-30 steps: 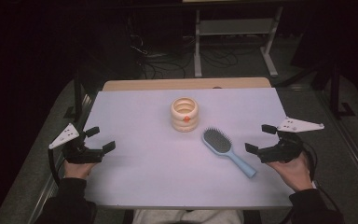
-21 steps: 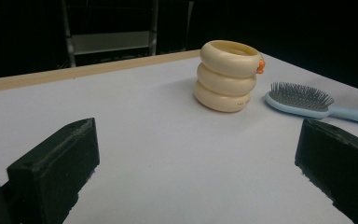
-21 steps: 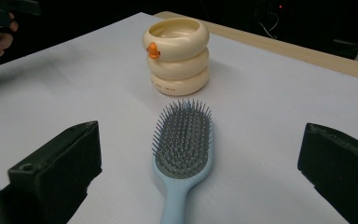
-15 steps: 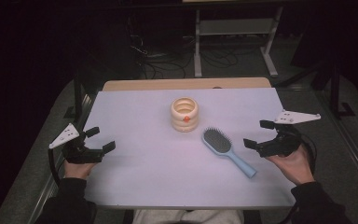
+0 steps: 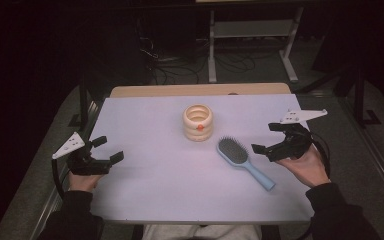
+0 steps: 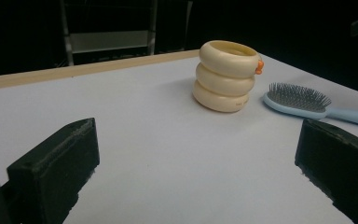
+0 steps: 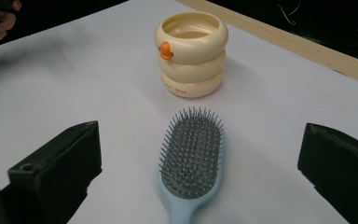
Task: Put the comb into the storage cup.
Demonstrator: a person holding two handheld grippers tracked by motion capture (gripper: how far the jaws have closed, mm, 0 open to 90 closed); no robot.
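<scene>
— Dark room, pale table (image 5: 145,200). What's changed?
— Right gripper (image 5: 275,139), jaws wide apart, has swung in toward the blue hairbrush (image 5: 243,162) lying beside the cream ringed cup (image 5: 198,122).
— And the left gripper (image 5: 104,152)?
— Stays put, jaws apart. A grab looks likely.

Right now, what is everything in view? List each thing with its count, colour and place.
hairbrush: one, light blue with dark bristles up, lying on the mat right of centre, handle toward the person.
ringed cup: one, cream with a small orange knob, upright mid-mat, just behind the brush head.
mat: one, pale lilac, covering the table.
table: one, light wood, far edge showing beyond the mat.
metal frame: one, grey, on the floor beyond the table.
left gripper: one, black, open, at the mat's left edge.
right gripper: one, black, open, right of the brush.
</scene>
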